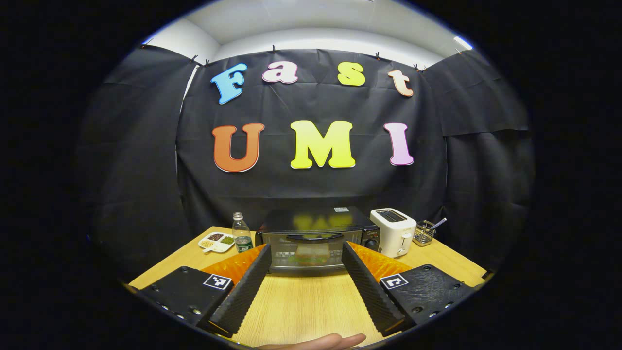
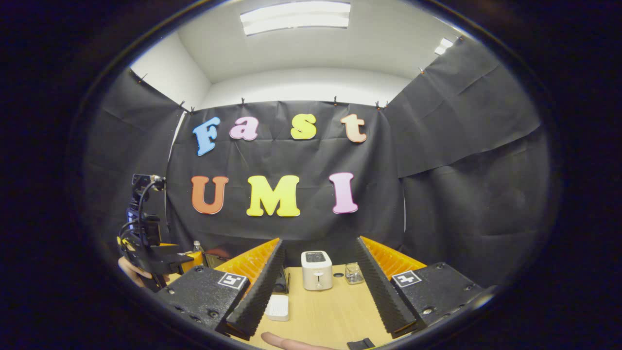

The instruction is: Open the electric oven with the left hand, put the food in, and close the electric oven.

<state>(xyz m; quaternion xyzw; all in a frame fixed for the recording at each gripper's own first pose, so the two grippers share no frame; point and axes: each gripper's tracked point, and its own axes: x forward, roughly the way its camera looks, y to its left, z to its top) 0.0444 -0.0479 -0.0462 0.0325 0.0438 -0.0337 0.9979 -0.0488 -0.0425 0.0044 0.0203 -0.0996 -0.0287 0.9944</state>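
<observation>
We hold our left gripper [image 1: 306, 277] spread wide, straight before the shut oven [image 1: 316, 238], ready for its handle [image 1: 315, 237]. Our right gripper [image 2: 318, 287] waits spread too.

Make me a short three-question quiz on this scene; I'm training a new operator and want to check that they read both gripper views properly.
1. True or false: the electric oven has its door shut.
2. Multiple choice: what stands right beside the oven on the side of the wire basket? A) white toaster B) kettle C) microwave
3. Fill in: the left gripper and the right gripper both have their jaws ____ and hold nothing.

Key
1. True: the door with its handle stands upright against the front.
2. A.
3. Open. On the oven's other side stand a clear bottle and a white divided dish.
</observation>
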